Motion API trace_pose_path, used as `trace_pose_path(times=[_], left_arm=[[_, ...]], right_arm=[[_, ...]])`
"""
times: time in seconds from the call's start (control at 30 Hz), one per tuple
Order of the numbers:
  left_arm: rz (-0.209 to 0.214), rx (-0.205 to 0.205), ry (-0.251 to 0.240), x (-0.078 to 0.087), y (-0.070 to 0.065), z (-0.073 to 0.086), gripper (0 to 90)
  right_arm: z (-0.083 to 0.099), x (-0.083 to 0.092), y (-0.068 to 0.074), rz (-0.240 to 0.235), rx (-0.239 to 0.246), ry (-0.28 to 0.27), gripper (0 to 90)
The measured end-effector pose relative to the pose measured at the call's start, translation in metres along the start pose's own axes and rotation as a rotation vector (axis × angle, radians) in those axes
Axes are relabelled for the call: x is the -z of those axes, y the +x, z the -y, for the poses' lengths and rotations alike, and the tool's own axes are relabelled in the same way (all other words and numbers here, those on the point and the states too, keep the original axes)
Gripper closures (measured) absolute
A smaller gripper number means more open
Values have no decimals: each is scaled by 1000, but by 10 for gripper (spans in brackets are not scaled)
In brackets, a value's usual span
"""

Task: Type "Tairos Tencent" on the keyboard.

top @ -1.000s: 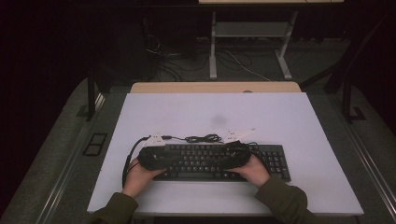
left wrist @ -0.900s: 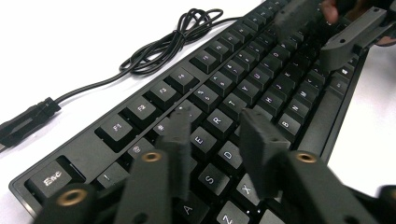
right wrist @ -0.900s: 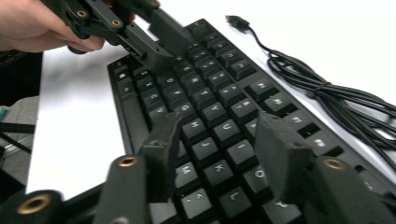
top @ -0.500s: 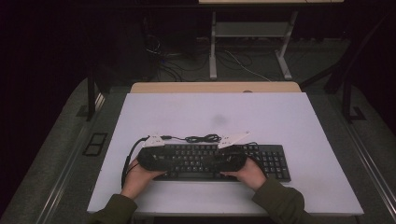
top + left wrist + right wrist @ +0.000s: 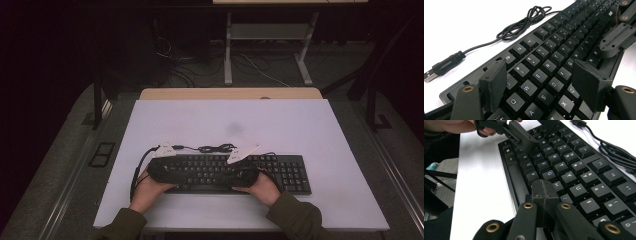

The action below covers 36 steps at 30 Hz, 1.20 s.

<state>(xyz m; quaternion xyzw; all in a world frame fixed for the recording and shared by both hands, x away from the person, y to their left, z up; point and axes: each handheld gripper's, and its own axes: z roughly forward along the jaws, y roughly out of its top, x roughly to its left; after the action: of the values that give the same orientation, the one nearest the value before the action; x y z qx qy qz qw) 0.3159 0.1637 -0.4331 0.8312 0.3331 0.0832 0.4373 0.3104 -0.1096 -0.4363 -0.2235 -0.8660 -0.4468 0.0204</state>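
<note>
A black keyboard lies on a white tabletop, near the front edge, running left to right. Its cable sits bundled in a loose coil on the tabletop just behind it, and the cable's USB plug lies flat on the white surface beside the keyboard's left end.

A person's two forearms in dark green sleeves come in from the bottom, cut off by the frame edge. The left hand holds the left gripper over the keyboard's left part; the right hand holds the right gripper over the middle part. From above, both grippers blend into the dark keys and their outlines are hard to make out.

In the left gripper view, the left gripper has its jaws spread wide, with the Q, W, E, A, S, D keys between them. Whether the jaws touch the keys cannot be told.

In the right gripper view, the right gripper has its jaws pressed together, tips low over the keys by H and J. Contact with the keys is unclear.

The room behind the tabletop is dark; table legs and floor cables are only dimly visible.
</note>
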Motion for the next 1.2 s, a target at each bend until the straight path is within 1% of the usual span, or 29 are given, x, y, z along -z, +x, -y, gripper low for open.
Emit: trace_pose_path(times=[0.3, 0.7, 0.8, 0.83, 1.1, 1.2], left_arm=[[1, -1, 1, 0, 0, 0, 277], [4, -2, 4, -1, 0, 0, 277], [3, -2, 4, 0, 0, 0, 277], [3, -2, 4, 0, 0, 0, 276], [1, 2, 0, 0, 0, 0, 276], [0, 2, 1, 0, 0, 0, 277]], right_arm=[[1, -6, 1, 2, 1, 24, 891], [1, -7, 0, 19, -3, 22, 891], [2, -9, 0, 20, -5, 35, 891], [2, -9, 0, 15, -10, 32, 891], [1, -9, 0, 21, -4, 32, 891], [1, -7, 0, 18, -7, 20, 889]])
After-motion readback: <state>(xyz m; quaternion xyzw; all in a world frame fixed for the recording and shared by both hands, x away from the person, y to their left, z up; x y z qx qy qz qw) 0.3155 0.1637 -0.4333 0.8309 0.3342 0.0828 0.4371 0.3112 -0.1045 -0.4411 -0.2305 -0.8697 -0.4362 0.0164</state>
